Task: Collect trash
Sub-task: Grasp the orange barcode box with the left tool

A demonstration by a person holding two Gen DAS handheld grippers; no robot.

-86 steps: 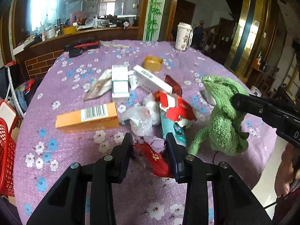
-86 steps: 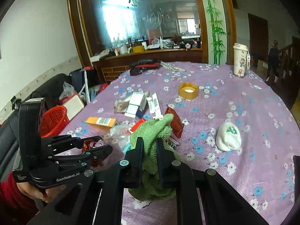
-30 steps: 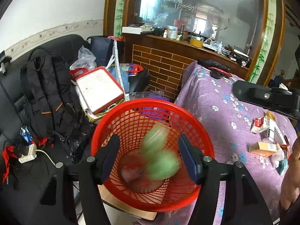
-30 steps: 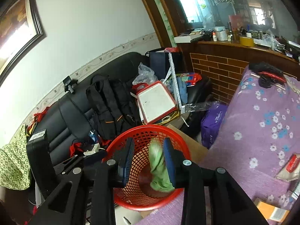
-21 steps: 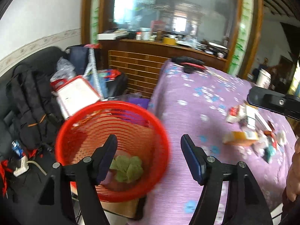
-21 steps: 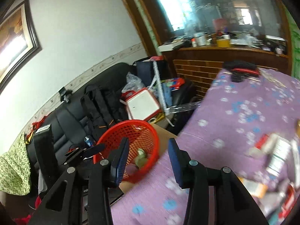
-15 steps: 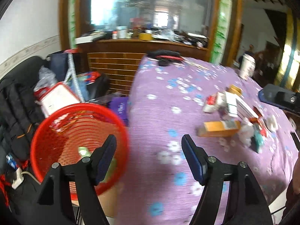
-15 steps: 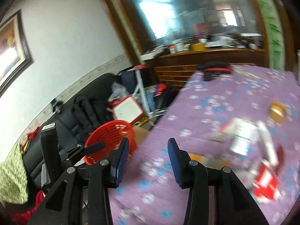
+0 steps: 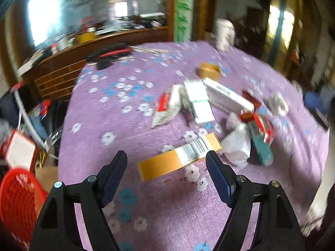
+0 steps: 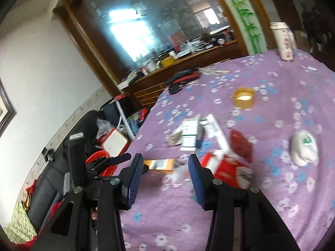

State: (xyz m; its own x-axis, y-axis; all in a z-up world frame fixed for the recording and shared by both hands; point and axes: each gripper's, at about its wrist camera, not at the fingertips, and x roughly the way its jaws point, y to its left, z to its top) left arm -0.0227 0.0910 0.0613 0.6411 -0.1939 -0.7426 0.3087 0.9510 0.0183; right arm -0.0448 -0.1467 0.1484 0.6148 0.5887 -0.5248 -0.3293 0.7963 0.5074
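Note:
Trash lies in a heap on the purple flowered tablecloth (image 9: 125,125): an orange box with a barcode (image 9: 178,159), white boxes (image 9: 199,102), a crumpled clear bag (image 9: 236,142), and a red-and-white pack (image 10: 228,167). My left gripper (image 9: 166,163) hovers just short of the orange box, its jaws opening, nothing between them. My right gripper (image 10: 165,163) points at the same heap, its jaws opening and empty. The left gripper (image 10: 117,159) also shows at the left of the right wrist view. The red mesh basket (image 9: 16,200) stands off the table's left edge.
A yellow tape roll (image 10: 244,98), a white wad (image 10: 303,148), a tall cup (image 10: 284,41) and black-and-red tools (image 9: 111,54) sit further back on the table. A black sofa with bags (image 10: 69,146) lies left of the table.
Both grippers swung from above the red basket, where the green cloth dropped in, back to the right over the table. Both sets of jaws have widened.

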